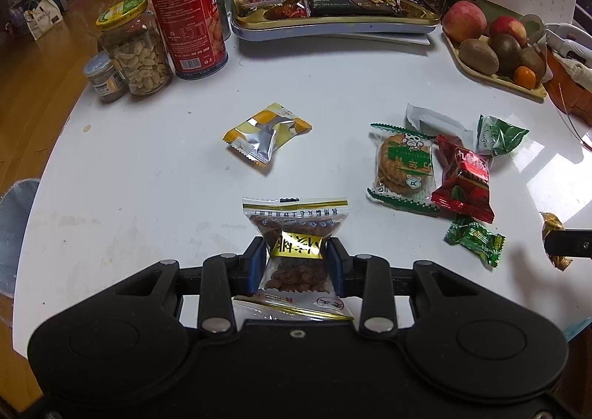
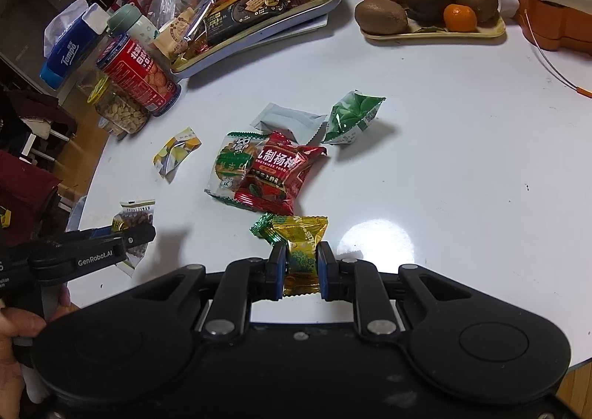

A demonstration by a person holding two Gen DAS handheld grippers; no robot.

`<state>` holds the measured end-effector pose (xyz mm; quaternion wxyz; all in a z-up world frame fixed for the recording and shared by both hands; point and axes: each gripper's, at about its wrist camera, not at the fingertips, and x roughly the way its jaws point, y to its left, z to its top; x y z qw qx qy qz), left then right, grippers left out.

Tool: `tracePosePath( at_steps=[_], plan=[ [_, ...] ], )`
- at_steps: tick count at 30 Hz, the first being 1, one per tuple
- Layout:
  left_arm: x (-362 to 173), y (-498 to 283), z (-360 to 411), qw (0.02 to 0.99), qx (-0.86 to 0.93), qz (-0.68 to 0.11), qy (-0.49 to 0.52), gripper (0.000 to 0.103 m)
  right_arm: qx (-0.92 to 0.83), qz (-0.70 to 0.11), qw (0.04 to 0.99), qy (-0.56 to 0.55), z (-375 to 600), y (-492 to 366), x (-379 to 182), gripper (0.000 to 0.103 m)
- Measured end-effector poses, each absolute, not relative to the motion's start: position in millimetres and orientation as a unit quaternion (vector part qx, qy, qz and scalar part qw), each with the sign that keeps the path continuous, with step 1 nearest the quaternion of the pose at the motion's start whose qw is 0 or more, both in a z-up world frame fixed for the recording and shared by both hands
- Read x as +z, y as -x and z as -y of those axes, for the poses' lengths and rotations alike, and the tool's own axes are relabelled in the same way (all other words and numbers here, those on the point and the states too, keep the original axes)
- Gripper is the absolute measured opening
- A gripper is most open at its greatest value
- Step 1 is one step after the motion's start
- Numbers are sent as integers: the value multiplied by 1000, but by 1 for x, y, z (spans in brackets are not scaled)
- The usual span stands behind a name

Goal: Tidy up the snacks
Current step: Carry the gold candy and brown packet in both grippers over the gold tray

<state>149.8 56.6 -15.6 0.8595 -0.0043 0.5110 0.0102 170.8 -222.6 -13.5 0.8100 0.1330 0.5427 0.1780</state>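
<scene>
My left gripper (image 1: 296,252) is shut on a clear packet of brown snacks with a gold label (image 1: 296,230), held just above the white table (image 1: 148,167); it also shows in the right wrist view (image 2: 135,219). My right gripper (image 2: 300,263) is shut on a gold-wrapped candy (image 2: 300,245), seen at the right edge of the left wrist view (image 1: 552,225). Loose on the table lie a yellow-and-silver packet (image 1: 266,134), a green-edged biscuit packet (image 1: 403,167), a red packet (image 1: 464,178), a green candy (image 1: 475,239), a green-and-white packet (image 1: 499,136) and a white sachet (image 1: 433,119).
A gold-rimmed tray (image 1: 333,21) heaped with snacks stands at the back. A red tin (image 1: 187,12), a peanut jar (image 1: 135,49) and a small jar (image 1: 103,77) stand back left. A fruit tray (image 1: 495,75) and an orange object (image 2: 555,23) are back right.
</scene>
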Motion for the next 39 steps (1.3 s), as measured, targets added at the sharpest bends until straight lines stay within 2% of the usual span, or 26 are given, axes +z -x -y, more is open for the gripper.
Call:
tracePosePath(
  at_steps=[39],
  plan=[
    [-3,-114,-58,873,18,-486,31,44,161,-518,821,-180,242,-145,-2,19]
  ],
)
